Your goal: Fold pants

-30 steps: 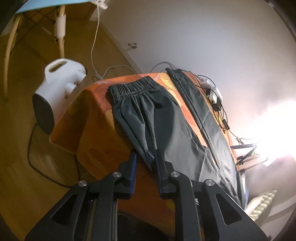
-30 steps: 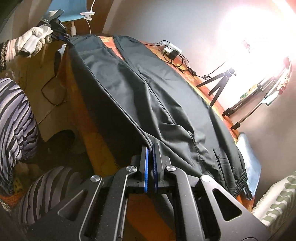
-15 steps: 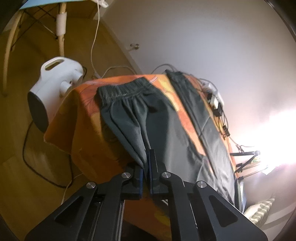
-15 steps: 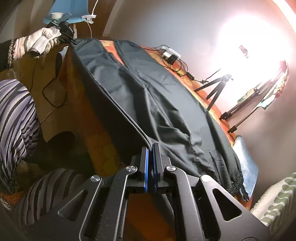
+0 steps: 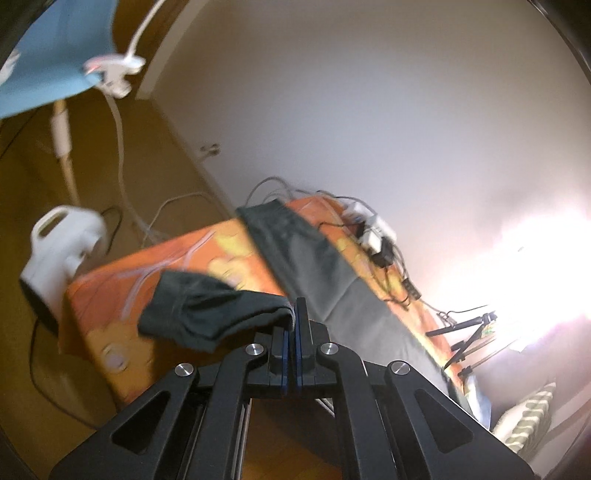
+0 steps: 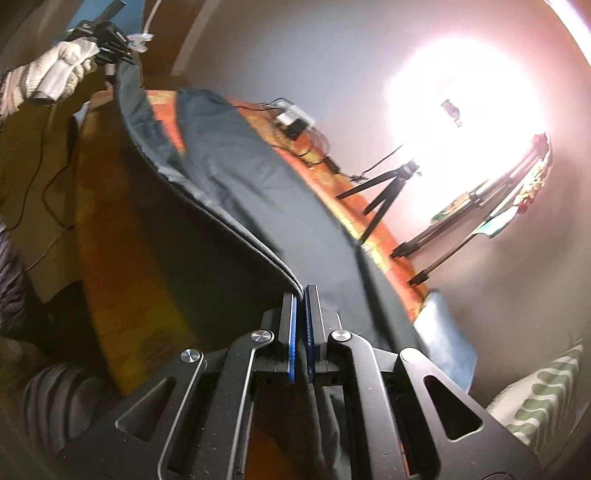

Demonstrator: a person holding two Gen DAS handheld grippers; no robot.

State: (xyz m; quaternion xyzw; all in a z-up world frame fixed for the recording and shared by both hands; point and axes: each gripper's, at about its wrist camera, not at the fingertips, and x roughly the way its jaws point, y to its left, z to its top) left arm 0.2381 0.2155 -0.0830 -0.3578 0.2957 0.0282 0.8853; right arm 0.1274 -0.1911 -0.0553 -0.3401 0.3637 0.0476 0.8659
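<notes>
Orange cloth over the table (image 5: 122, 280) fills the ground ahead of both grippers, and the dark pants (image 6: 258, 192) lie along it, one long edge lifted clear of the surface. Only the right wrist view shows that whole raised edge, running from the right gripper (image 6: 300, 295) up and away to the left gripper (image 6: 107, 35), which a gloved hand (image 6: 48, 74) holds above the table's far-left corner. Only the left wrist view shows the leg cuff bunched and hanging just left of the left gripper (image 5: 295, 314), with the other leg flat ahead and to its right. Both grippers are clamped narrow on the pants' edge, fabric pinched between the blue pads. Beyond the flat leg, along the table's far edge by the wall, sits a white power strip (image 5: 373, 229) in a tangle of cables, and black tripods (image 6: 384, 188) stand ahead and right of the right gripper. Left of the left gripper, off the table's edge, a white heater (image 5: 62, 247) stands on the wood floor.
</notes>
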